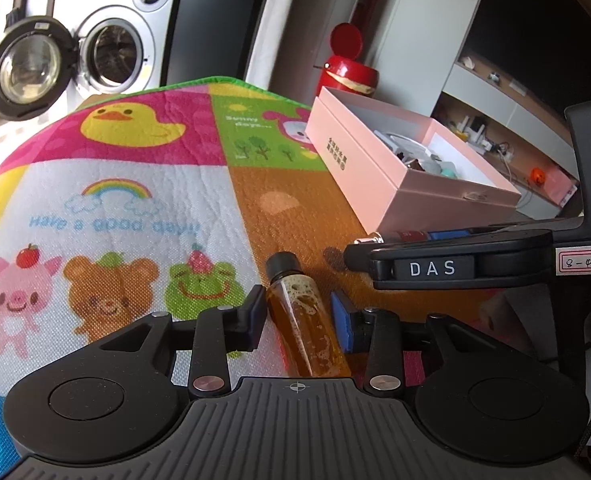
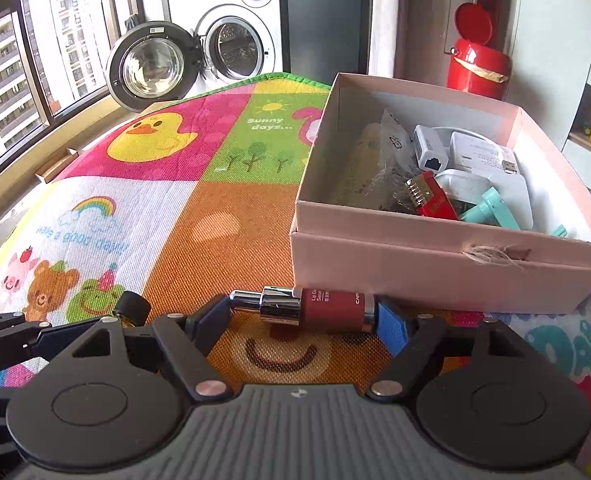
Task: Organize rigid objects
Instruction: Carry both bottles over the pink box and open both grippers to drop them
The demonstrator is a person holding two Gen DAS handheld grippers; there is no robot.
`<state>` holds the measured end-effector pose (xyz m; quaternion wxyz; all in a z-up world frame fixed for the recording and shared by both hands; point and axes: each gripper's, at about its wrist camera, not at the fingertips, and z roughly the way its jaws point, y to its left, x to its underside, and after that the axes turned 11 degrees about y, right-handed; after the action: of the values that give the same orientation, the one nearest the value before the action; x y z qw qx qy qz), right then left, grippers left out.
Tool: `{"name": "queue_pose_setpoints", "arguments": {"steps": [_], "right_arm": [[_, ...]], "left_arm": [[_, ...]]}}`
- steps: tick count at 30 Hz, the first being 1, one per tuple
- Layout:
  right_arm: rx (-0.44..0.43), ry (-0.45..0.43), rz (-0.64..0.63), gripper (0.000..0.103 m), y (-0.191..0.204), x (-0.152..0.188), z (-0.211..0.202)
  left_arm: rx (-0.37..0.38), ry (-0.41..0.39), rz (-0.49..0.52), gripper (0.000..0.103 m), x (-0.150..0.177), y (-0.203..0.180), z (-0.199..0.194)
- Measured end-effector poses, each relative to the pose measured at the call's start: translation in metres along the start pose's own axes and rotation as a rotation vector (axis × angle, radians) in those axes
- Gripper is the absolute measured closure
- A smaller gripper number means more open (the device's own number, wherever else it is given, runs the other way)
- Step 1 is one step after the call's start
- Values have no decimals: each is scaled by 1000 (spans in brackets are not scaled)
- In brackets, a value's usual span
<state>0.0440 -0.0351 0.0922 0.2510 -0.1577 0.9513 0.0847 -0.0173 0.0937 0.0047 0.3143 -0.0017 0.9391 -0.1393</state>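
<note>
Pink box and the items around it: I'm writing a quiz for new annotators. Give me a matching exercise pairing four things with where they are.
Things:
1. amber bottle
2. dark red lip serum bottle
3. red plug adapter
4. red bin

Places:
A. on the floor behind the pink box
B. lying among other items inside the pink box
C. between the left gripper fingers
D. crosswise between the right gripper fingers, in front of the pink box

Pairs: 1-C, 2-D, 3-B, 4-A
</note>
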Motion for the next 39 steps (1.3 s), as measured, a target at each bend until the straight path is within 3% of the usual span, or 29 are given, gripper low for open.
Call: {"name": "queue_pose_setpoints", "arguments": {"steps": [7,11,18,22,24,30,35,39], "right_arm": [[-5,-2,-17,25,-24,25,-22],[23,-32,-33,25,-41,45,-48],[143,-205,-66,25,-67,75,-109],[150,-275,-29,25,-86,86,-132],[148,-306,-16,25,-93,91,-141],[141,-365,11,25,-104,105,-151],[126,-370,62,25,-115,111,-148],[130,-358,86,25,-123,115,-141]], "left_arm": [[-8,7,4,64,-1,-1,-1],[1,8,12,71,3,-6,-3],[78,33,216,71,26,-43,-13],[123,0,306,71,24,-72,-27],[143,-49,320,71,9,-82,-39],[143,-258,334,71,-78,-108,-63],[252,-260,142,71,-150,-103,-23],[255,-255,68,71,-155,-99,17]]}}
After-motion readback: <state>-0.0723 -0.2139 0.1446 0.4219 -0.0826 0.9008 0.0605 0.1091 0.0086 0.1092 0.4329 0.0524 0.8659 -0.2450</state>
